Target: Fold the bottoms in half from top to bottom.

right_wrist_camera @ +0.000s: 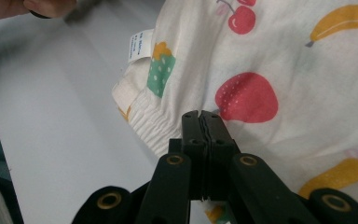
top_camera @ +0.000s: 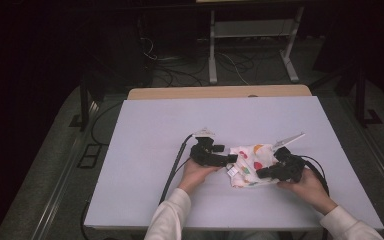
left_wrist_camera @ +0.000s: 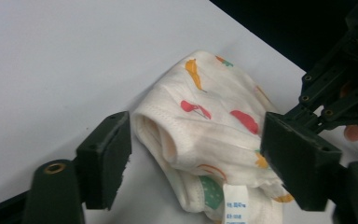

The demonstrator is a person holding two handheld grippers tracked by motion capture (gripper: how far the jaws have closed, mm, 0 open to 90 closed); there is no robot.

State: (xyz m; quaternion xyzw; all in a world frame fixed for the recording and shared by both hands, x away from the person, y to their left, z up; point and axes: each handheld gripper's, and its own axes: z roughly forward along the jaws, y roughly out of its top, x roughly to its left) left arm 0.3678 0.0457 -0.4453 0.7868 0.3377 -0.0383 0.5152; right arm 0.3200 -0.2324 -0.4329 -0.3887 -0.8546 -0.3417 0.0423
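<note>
Looking down from the high view: folded fruit-print garment (top_camera: 251,164) on the white table (top_camera: 145,150), near its front edge, between left gripper (top_camera: 228,159) and right gripper (top_camera: 263,173).

Seen along the left gripper (left_wrist_camera: 196,158): jaws apart, straddling the garment (left_wrist_camera: 205,126) without pressing it; care label (left_wrist_camera: 235,205) hanging at the near fold.

Seen along the right gripper (right_wrist_camera: 202,116): jaws fully closed, tips over the cloth (right_wrist_camera: 284,60), nothing pinched. Likely risk: folds springing open with neither pair clamping.
</note>
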